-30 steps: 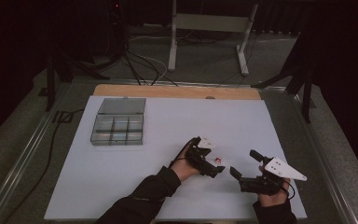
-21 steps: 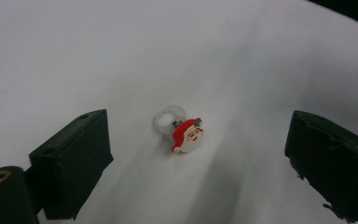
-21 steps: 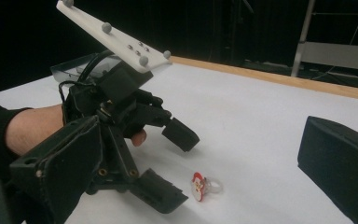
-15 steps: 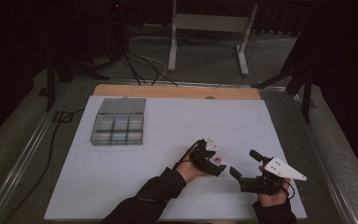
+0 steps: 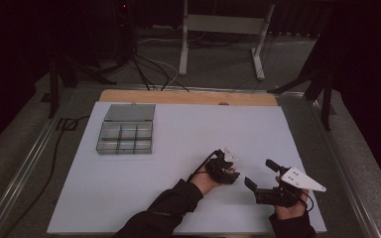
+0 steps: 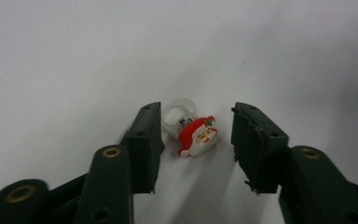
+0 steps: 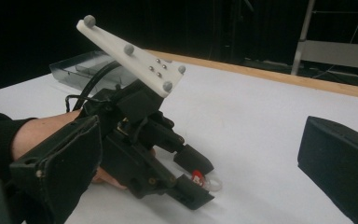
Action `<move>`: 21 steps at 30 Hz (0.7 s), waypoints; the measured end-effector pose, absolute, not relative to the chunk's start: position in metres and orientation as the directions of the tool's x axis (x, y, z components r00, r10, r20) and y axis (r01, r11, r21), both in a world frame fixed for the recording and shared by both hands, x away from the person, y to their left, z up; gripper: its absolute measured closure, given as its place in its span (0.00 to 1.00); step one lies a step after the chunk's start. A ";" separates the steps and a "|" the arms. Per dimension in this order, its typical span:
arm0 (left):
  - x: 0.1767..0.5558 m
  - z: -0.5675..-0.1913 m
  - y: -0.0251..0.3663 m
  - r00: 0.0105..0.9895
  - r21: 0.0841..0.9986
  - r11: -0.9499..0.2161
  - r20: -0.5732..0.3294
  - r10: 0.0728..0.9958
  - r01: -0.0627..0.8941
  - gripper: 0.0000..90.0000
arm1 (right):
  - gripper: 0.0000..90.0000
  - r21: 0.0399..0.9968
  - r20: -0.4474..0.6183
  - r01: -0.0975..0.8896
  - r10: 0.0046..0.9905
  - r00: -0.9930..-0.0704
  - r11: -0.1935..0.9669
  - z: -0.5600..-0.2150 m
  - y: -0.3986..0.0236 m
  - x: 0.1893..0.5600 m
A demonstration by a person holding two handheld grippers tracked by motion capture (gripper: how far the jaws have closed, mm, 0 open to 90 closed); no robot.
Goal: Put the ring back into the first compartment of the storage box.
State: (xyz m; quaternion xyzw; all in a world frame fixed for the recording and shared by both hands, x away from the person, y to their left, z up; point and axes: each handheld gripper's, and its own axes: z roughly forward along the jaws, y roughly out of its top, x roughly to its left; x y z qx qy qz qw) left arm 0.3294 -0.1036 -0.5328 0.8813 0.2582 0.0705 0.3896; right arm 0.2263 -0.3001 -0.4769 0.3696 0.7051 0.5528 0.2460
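Your left gripper (image 6: 196, 135) is down at the white bench (image 5: 178, 148), with a small Santa ring (image 6: 196, 136) lying on the bench surface between its two jaws. The jaws have just been closing in on it, yet a strip of white bench shows on each side of the ring, so the pads are not pressing on it; the gripper is released, grasping nothing. The ring lies on its side, its red-and-white Santa face turned up toward the camera and its clear band behind, close to the left-hand jaw in the left gripper view.

From the right gripper view you can see the same left gripper (image 7: 193, 179) tilted down to the bench, the red of the ring (image 7: 198, 176) showing between its jaw tips and the clear band poking out beside them.

In the high view your left gripper (image 5: 230, 172) sits toward the near edge of the bench, well apart from the clear compartment box (image 5: 125, 135) that lies toward the far left corner. Your right gripper (image 5: 259, 173) rests just to the right of the left one, jaws spread wide and empty, pointing toward it.
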 end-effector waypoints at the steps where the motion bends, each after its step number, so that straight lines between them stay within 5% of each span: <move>1: 0.329 -0.533 -0.104 0.853 0.723 -0.561 -0.075 0.517 0.403 0.65 | 0.00 0.961 0.063 0.251 0.794 -0.605 0.115 -0.477 -0.300 0.227; 9: 0.329 -0.531 -0.108 0.841 0.710 -0.574 -0.048 0.538 0.407 0.77 | 0.00 0.961 0.061 0.251 0.794 -0.605 0.117 -0.477 -0.300 0.226; 21: 0.331 -0.529 -0.106 0.857 0.714 -0.575 -0.068 0.511 0.400 0.81 | 0.00 0.961 0.062 0.251 0.793 -0.605 0.117 -0.477 -0.300 0.226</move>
